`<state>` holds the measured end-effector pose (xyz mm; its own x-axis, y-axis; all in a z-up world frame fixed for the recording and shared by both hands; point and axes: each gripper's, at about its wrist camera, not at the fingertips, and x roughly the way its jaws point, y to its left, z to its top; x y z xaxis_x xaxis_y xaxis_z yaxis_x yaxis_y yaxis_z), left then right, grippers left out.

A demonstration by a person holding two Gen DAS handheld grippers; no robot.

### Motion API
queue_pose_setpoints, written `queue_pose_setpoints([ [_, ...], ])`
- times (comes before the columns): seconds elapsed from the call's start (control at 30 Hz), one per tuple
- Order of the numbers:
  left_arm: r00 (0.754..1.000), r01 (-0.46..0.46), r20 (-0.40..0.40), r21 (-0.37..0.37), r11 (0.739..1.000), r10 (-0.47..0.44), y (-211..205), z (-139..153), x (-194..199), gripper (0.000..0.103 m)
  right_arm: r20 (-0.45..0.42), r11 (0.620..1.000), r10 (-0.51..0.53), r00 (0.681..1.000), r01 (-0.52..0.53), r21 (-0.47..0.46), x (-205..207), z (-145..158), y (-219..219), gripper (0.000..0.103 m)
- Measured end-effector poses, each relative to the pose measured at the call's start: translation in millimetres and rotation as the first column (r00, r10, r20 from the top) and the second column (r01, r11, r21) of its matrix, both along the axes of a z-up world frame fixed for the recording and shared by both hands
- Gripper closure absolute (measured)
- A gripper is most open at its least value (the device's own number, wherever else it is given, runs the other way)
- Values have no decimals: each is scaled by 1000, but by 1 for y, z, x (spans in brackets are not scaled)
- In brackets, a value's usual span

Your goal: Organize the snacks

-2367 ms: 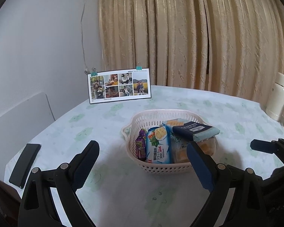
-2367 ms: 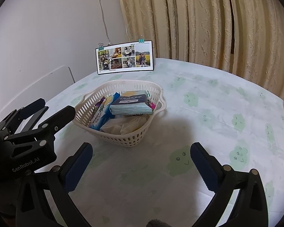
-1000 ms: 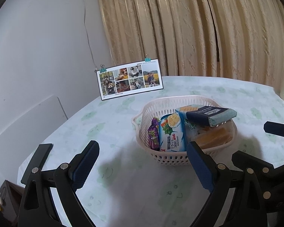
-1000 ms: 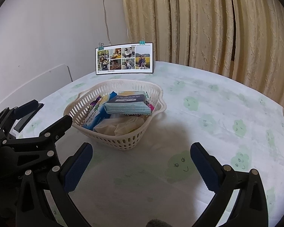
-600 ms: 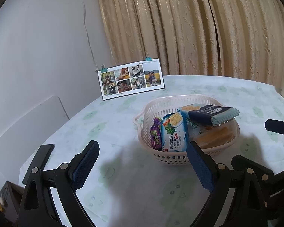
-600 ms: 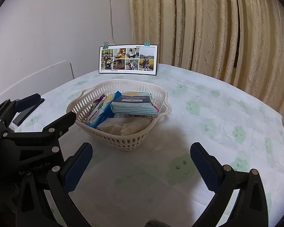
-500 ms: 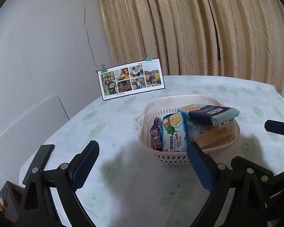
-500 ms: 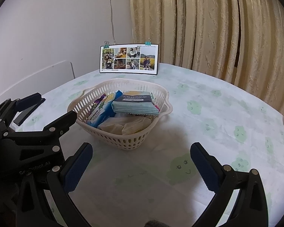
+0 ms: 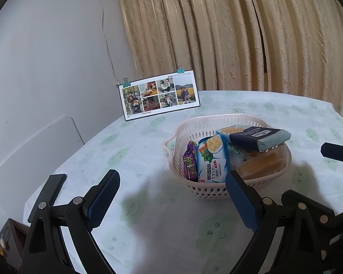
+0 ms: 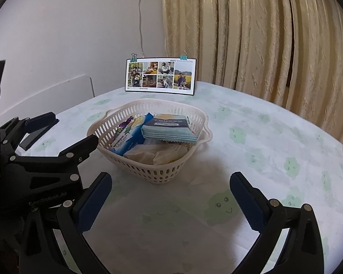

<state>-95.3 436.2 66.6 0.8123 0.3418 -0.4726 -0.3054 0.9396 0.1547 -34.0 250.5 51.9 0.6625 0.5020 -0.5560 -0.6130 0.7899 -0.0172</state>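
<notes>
The beige curtain point(image 9: 251, 34) fills the upper right of both views, and the white wall point(image 9: 45, 45) fills the upper left. Under them the round table point(image 10: 274, 141), covered with a pale cloth with green cloud faces, takes the whole lower half of each frame. My left gripper point(image 9: 172, 195) is at the bottom of the left wrist view, its jaws spread wide with nothing between them, only bare cloth. My right gripper point(image 10: 170, 197) is at the bottom of the right wrist view, also spread wide and holding nothing; in this view the black body of my left gripper comes in from the left edge. The white plastic basket point(image 9: 201, 125) stands on the table, right of center in the left view and a little left of center in the right view, apart from both grippers. At the far side of the table, a photo card point(image 10: 160, 75) with two small clips on top stands upright near the wall. A black flat device point(image 9: 48, 194) lies at the table's left edge. Inside the basket, a dark blue packet point(image 9: 259, 137) lies on top, over an orange snack in clear wrap point(image 9: 263, 164). A blue cracker pack point(image 9: 211, 159) leans beside it, and a small purple candy wrapper point(image 9: 190, 163) stands at the left wall of the basket.
</notes>
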Motion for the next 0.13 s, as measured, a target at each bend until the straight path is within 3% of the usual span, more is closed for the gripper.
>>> queue_pose_setpoints([
  [0.13, 1000, -3, 0, 0, 1000, 3, 4, 0, -1, 10, -12, 1000, -1, 1000, 1, -10, 1, -2, 3, 0],
])
